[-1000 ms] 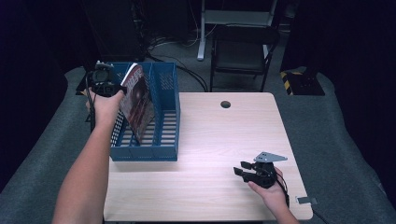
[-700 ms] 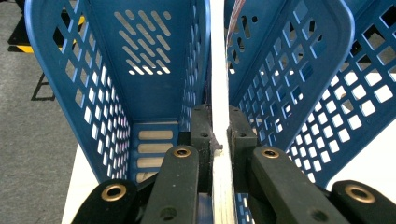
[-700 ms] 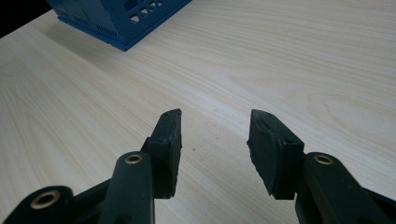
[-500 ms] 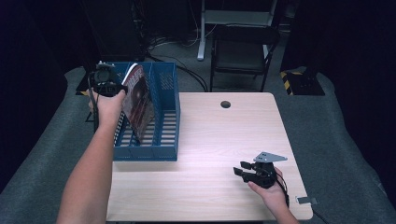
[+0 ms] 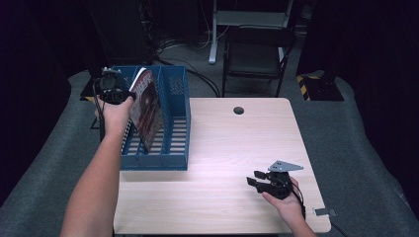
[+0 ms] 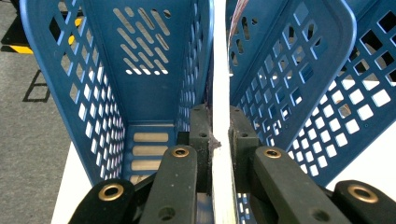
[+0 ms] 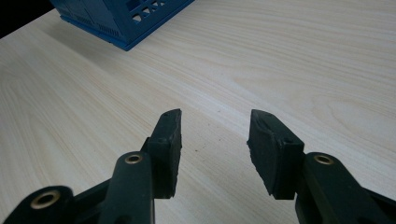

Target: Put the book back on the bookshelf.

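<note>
Leaning at a tilt inside the blue file rack (image 5: pixel 170 126), the magazine (image 5: pixel 147 111) has its lower edge down in the middle compartment and its top edge slanting towards the person's left hand. The left claw (image 6: pixel 219 135) is clamped on that top edge: in the left gripper view both pads press flat against the thin white stack of pages, with the rack's perforated dividers running away on either side. Gripping the edge from above probably lets the hand steer the magazine between the dividers without fouling the walls. In the high view the left claw (image 5: pixel 112 89) sits above the rack's far left corner, the forearm reaching along the table's left side. The rack itself stands on the left part of the pale wooden table (image 5: pixel 237 148). The right claw (image 5: pixel 257 181) rests well apart, near the table's front right edge, its jaws half spread over bare wood and gripping nothing, seemingly kept clear while the other hand works.
</note>
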